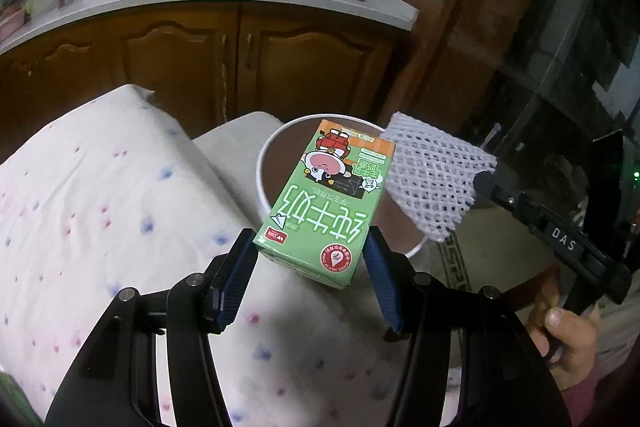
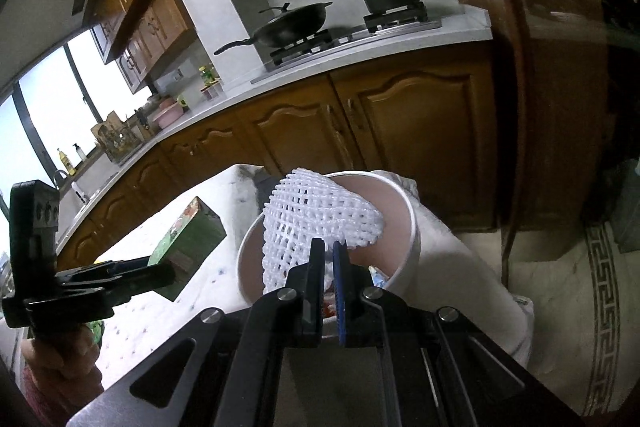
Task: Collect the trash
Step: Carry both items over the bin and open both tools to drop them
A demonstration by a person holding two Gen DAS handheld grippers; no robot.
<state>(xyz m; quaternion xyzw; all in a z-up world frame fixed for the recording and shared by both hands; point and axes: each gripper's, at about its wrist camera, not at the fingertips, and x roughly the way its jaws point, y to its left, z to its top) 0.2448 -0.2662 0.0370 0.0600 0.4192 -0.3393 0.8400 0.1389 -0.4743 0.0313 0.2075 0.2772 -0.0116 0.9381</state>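
Black angular arms with silver screw heads carry ribbed blue pads (image 1: 236, 279) on the left gripper (image 1: 310, 267), the right gripper (image 2: 329, 267) looks alike, "DAS" lettering on its side.

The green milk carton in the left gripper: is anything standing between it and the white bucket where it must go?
Partly, yes. The white foam net sleeve, held by the right gripper, hangs over the right side of the white round bucket. The green milk carton is already above the bucket's open left side.

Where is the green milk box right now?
The milk box sits between the left gripper's fingers, held above the cloth beside the white bucket, left of the foam net.
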